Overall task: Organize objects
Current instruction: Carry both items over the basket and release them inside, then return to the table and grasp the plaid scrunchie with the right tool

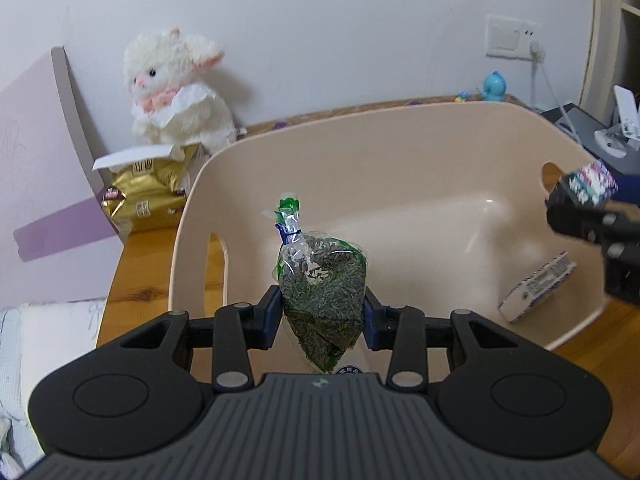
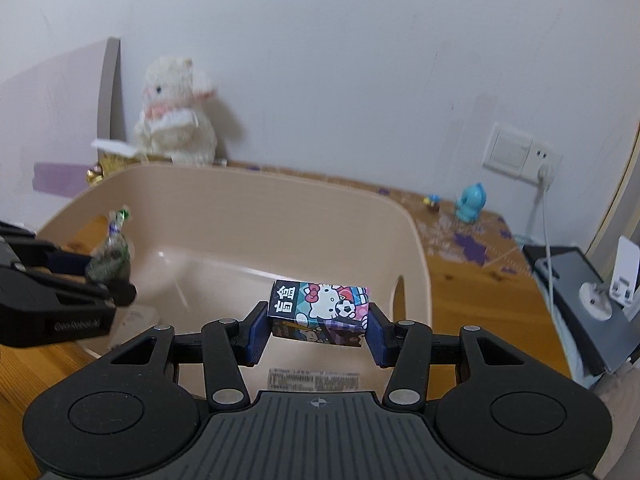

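Note:
My left gripper (image 1: 323,316) is shut on a clear bag of green tea leaves (image 1: 322,296) and holds it over the near edge of the beige plastic tub (image 1: 400,128). My right gripper (image 2: 318,326) is shut on a small Hello Kitty box (image 2: 320,308) and holds it above the tub (image 2: 240,188). The right gripper with the box shows at the right of the left wrist view (image 1: 588,200). The left gripper with the bag shows at the left of the right wrist view (image 2: 108,264). A white packet with a barcode (image 1: 538,286) lies inside the tub, also seen below the box (image 2: 316,380).
The tub stands on a wooden desk (image 2: 472,280) against a white wall. A white plush rabbit (image 1: 176,88) and a gold packet (image 1: 144,192) sit behind the tub at the left. A blue toy figure (image 2: 472,202) and a wall socket with cable (image 2: 540,168) are at the right.

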The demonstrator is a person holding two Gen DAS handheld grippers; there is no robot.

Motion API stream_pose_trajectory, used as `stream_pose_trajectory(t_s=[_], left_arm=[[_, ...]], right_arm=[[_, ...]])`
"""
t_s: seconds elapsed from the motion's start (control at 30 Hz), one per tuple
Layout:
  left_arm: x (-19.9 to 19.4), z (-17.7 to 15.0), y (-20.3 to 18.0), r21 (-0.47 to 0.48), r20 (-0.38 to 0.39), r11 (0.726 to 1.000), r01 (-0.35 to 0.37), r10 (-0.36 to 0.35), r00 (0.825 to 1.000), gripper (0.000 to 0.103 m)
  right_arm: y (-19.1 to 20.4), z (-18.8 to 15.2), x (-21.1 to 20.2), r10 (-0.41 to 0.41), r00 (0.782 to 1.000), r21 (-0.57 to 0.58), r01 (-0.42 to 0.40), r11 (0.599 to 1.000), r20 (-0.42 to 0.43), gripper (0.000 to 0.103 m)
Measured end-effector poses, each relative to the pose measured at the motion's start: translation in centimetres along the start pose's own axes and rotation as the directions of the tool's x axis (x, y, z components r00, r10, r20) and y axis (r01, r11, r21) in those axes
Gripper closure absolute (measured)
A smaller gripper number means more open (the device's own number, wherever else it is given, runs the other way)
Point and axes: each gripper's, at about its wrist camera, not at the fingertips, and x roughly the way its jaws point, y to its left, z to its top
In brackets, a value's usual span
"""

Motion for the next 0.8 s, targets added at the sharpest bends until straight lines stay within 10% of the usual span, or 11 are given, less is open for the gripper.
stream_pose_trajectory(t_s=[0.27,0.4,0.5,0.8], left_arm=[[0.1,0.0,0.0,-0.009,0.000,1.000,0.015,-0.015,1.000,0.054],[-1.7,0.0,0.0,-0.006,0.050,1.000,-0.017,0.017,0.999,0.020],[-3.5,-0.1,0.2,0.009,0.087,1.000,-0.016,0.015,0.996,0.017],[-8.0,-1.8,2.0,-0.012,0.141,1.000,-0.025,0.027,0.990,0.011]], right_arm=[[0.2,-0.2,-1.1,-0.017,0.999,0.006,0.017,1.000,0.035,0.025],[0.2,0.0,-3.3,-0.033,0.996,0.007,0.033,0.999,0.086,0.011],[0.1,0.0,-4.7,-0.030,0.993,0.017,0.028,0.999,0.113,0.001],[0.3,-1.6,-8.1,-0.012,0.992,0.048,0.006,0.999,0.123,0.000]])
